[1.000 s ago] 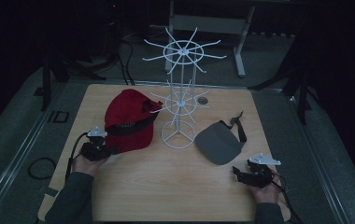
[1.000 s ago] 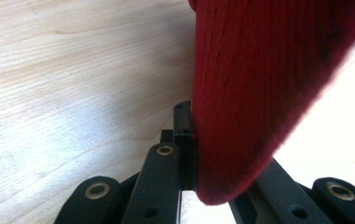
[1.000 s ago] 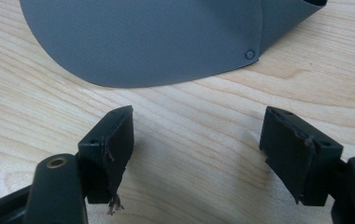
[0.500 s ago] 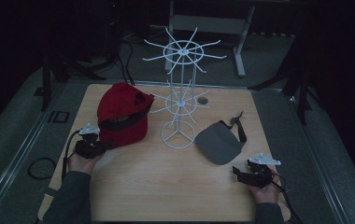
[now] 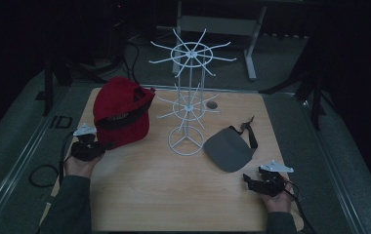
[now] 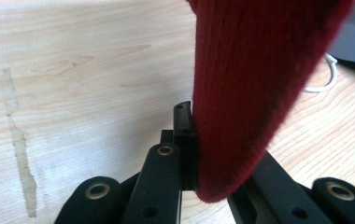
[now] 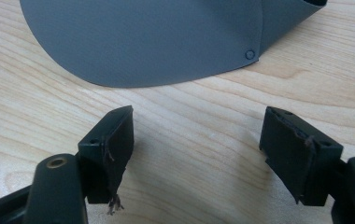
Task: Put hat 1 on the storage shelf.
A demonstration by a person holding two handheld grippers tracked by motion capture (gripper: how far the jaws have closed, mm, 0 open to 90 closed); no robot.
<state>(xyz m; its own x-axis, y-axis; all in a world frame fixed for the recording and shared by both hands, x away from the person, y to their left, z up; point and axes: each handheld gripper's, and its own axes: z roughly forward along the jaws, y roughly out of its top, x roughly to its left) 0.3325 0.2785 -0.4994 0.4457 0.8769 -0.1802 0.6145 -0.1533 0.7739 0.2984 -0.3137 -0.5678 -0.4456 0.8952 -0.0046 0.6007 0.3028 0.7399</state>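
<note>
The left gripper (image 6: 192, 154) is pinching the brim edge of the red fabric baseball cap (image 6: 259, 88); in the left gripper view the red cloth sits between its black jaws and hangs above the desk. In the high view the left gripper (image 5: 87, 146) is at the 9 o'clock edge of the light wood-grain desk (image 5: 174, 195), and the red fabric baseball cap (image 5: 122, 117) rises from it toward 1 o'clock, its opening turned to the white wire two-tier hat stand (image 5: 188, 92). No writing can be read on the cap.

The right gripper (image 7: 196, 149) is spread wide, its jaws holding nothing, resting low over bare desk (image 7: 189, 112). The grey flat sun visor with a rivet (image 7: 152, 42) lies at its 12 o'clock, near but apart. In the high view the right gripper (image 5: 259, 183) is near the 4 o'clock corner, and the grey flat sun visor (image 5: 227, 151) with its dark strap lies between it and the stand base. No label is legible on the visor.

Open desk surface extends from the stand base toward 6 o'clock, between both grippers. A small round grommet (image 5: 212, 105) sits near the 12 o'clock edge.
</note>
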